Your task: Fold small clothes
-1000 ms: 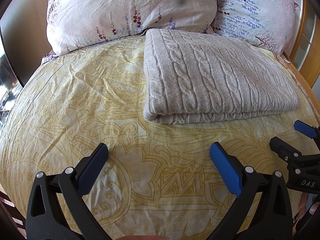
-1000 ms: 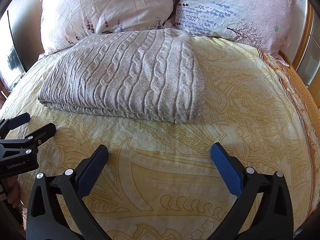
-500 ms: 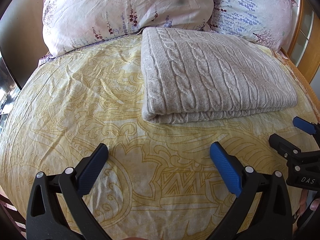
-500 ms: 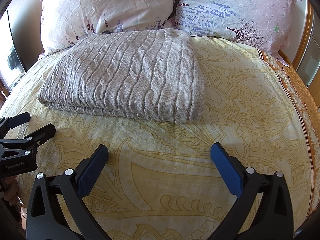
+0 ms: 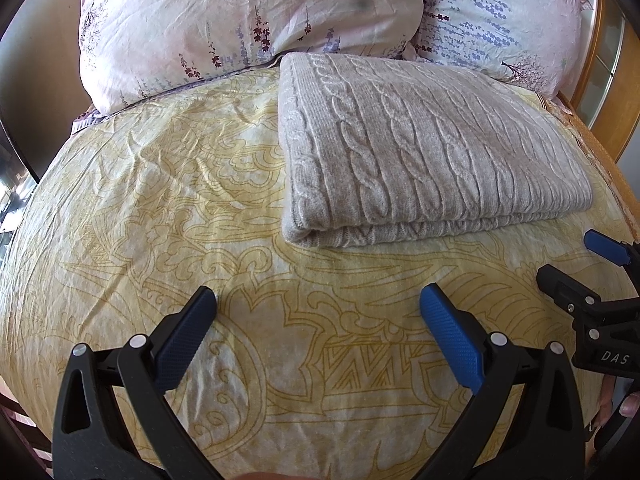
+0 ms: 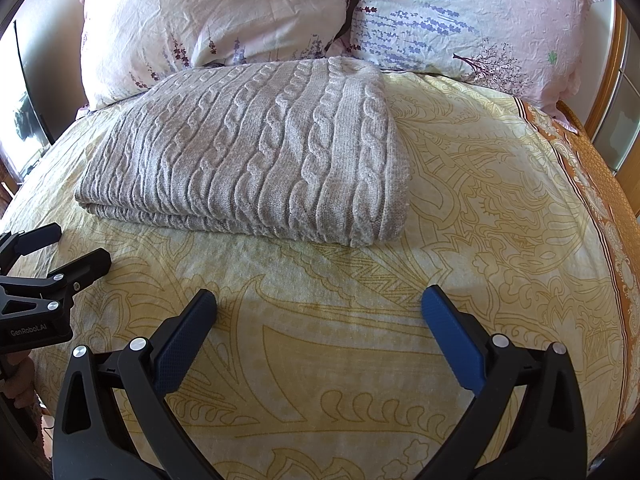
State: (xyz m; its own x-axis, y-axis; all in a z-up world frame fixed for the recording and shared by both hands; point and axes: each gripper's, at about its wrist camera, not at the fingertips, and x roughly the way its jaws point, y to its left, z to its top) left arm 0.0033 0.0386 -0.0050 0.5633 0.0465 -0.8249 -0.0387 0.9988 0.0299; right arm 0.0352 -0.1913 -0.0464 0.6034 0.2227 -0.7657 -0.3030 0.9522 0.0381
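Yellow patterned bedspread (image 5: 168, 208) covers the bed, with two flowered pillows (image 5: 240, 20) propped at the head. From the left gripper (image 5: 318, 306), jaws spread wide and holding nothing, the folded grey cable-knit sweater (image 5: 420, 152) lies ahead at about one o'clock, well apart from the fingertips, its folded corner nearest. The sweater's long axis runs left to right across the bed, stacked edges facing both grippers. From the right gripper (image 6: 319, 304), likewise spread and empty, the sweater (image 6: 256, 152) sits at about eleven o'clock, its thick right-hand end closest. Both grippers hover above bare bedspread at similar range, side by side. Judging by the neat stack, folding looks nearly or fully done; any further fold would bring one short end over toward the other.
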